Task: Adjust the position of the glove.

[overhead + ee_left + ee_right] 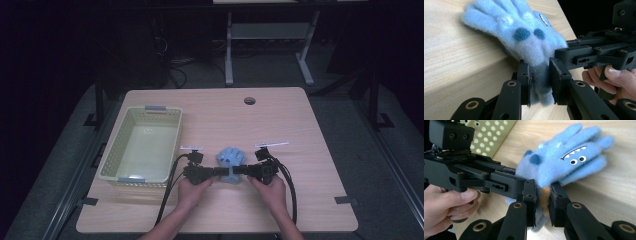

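At the left of the wooden tabletop [300,200] stands a pale yellow-green perforated basket [112,155], its inside bare. Just to its right, a person's left hand [191,191] holds the left hand-held gripper [218,171], whose jaws pinch the grey-blue cuff edge of a fuzzy blue monster glove [230,160]; the left gripper view shows that cuff squeezed between the two black pads [525,80]. The glove lies flat on the tabletop near the front edge, between the two grippers, fingers pointing away from the person, with dark blue spots, googly eyes and a toothy mouth [571,155]. From the right, the right hand [272,191] brings the right hand-held gripper [235,170], its jaws clamped on the opposite side of the cuff, where an orange patch [544,195] shows between them.
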The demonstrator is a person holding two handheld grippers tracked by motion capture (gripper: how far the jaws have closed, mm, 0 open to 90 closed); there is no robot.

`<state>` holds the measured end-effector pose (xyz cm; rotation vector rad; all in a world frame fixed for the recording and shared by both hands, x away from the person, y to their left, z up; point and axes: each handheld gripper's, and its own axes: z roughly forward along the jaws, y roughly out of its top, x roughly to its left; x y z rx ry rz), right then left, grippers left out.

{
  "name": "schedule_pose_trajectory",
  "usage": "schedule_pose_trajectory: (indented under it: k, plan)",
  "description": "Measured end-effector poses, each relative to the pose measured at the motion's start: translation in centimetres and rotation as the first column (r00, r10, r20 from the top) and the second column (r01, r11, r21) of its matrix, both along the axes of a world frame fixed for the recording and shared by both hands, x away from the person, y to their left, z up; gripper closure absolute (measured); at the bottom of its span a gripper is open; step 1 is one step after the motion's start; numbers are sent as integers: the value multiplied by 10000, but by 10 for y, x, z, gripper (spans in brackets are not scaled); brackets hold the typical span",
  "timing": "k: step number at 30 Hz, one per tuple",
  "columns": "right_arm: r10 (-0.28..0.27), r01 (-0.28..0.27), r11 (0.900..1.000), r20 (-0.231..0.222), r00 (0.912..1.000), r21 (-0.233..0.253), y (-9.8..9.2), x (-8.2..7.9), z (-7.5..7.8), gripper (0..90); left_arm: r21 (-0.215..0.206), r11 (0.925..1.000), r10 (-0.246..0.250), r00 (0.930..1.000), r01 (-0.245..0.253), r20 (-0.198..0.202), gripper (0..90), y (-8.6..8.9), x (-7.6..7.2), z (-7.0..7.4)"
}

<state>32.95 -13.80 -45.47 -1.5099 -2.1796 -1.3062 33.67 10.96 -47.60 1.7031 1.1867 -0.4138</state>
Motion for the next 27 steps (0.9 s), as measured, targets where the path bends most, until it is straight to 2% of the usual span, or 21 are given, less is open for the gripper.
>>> schedule_pose_trajectory:
  k: [6, 9, 15, 19, 27]
  plan:
    - [-143, 134, 9991, 227, 9996, 391, -5, -1, 10, 777, -105, 9999, -5, 9989, 10, 461, 718, -2, 1, 14]
    - [-140, 126, 9992, 377, 9992, 369, -7, -2, 15, 777, -100, 9999, -82, 9981, 88, 610, 717, -5, 0, 18]
    - [-140, 120, 9991, 476, 9988, 410, -10, -3, 24, 776, -227, 9996, -151, 9977, 166, 668, 717, -5, 0, 25]
    - [-122, 101, 9993, 575, 9983, 362, -9, -3, 28, 776, -130, 9997, -201, 9969, 211, 765, 717, -6, 2, 28]
    - [-98, 79, 9993, 533, 9985, 375, -7, 0, 26, 776, -8, 9997, -225, 9966, 226, 791, 717, -4, 3, 29]
